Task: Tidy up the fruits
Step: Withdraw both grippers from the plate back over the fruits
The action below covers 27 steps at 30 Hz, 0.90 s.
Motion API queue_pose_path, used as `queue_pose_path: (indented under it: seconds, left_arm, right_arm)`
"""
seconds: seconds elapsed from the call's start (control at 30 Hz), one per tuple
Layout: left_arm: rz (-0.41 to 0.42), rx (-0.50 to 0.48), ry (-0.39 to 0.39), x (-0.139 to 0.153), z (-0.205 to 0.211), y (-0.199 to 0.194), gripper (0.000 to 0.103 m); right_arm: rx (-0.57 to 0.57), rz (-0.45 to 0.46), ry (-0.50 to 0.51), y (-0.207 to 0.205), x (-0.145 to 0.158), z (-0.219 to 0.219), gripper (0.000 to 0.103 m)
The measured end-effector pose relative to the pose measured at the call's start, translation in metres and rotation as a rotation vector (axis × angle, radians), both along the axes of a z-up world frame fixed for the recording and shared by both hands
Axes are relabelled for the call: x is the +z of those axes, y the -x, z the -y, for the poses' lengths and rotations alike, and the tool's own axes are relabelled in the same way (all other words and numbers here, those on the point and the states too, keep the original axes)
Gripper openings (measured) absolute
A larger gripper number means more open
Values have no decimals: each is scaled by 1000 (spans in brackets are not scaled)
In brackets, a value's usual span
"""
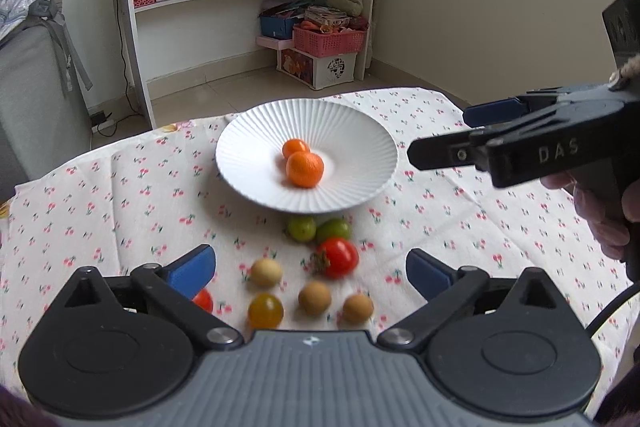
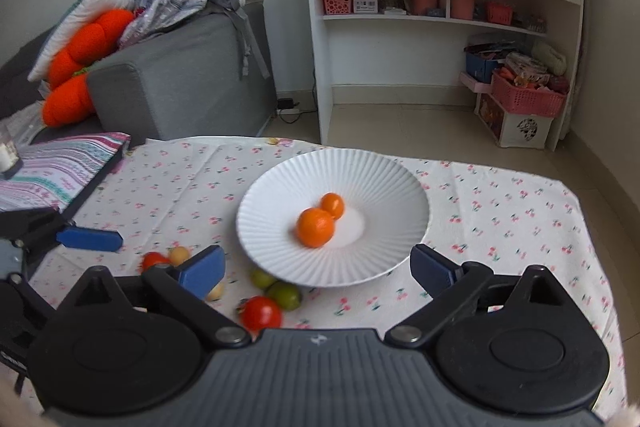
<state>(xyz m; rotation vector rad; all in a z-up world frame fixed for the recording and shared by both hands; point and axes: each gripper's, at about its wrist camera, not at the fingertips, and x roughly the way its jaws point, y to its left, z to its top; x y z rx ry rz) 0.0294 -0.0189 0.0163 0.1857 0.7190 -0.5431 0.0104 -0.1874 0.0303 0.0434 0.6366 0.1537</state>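
A white ribbed plate [image 1: 248, 131] [image 2: 360, 179] on the cherry-print cloth holds two oranges [image 1: 305, 169] [image 2: 315, 222] that touch each other. In front of it lie loose fruits: two green ones [image 1: 302, 228], a red tomato [image 1: 338, 257] [image 2: 261, 313], beige round fruits [image 1: 315, 297], a yellow-brown one [image 1: 265, 311] and a small red one [image 1: 203, 300] half hidden by a finger. My left gripper [image 1: 310, 269] hangs open above these loose fruits, empty. My right gripper [image 2: 318, 267] is open and empty over the plate's near rim. It also shows in the left wrist view, right of the plate [image 1: 460, 135].
The table ends just beyond the plate, with bare floor behind. A white shelf unit [image 2: 440, 7] with pink baskets stands at the wall. A grey sofa [image 2: 180, 75] with orange cushions is at the far left, and a striped pad [image 2: 60, 167] lies at the table's left edge.
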Motion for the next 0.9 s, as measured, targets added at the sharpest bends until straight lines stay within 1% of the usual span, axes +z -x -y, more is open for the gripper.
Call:
queue_pose_path:
  seconds: [0.1, 0.17, 0.37, 0.53, 0.7, 0.9]
  left_arm:
    - [1, -3, -5, -2, -6, 13, 89]
    - [-1, -5, -5, -6, -11, 20, 89]
    - [-20, 3, -18, -22, -25, 36, 89]
    - [-69, 2, -30, -37, -34, 42, 89]
    - [-115, 21, -14, -53, -41, 44, 89]
    - [-174, 97, 16, -76, -56, 44, 89]
  right_arm:
    - [6, 4, -27, 11, -2, -4, 103]
    - [4, 11, -34, 19, -6, -6, 103]
    - [9, -10, -88, 38, -23, -7, 103]
    - [3, -30, -36, 52, -33, -11, 103]
    - [21, -71, -29, 67, -52, -14, 103]
    - [82, -131, 24, 82, -80, -27, 103]
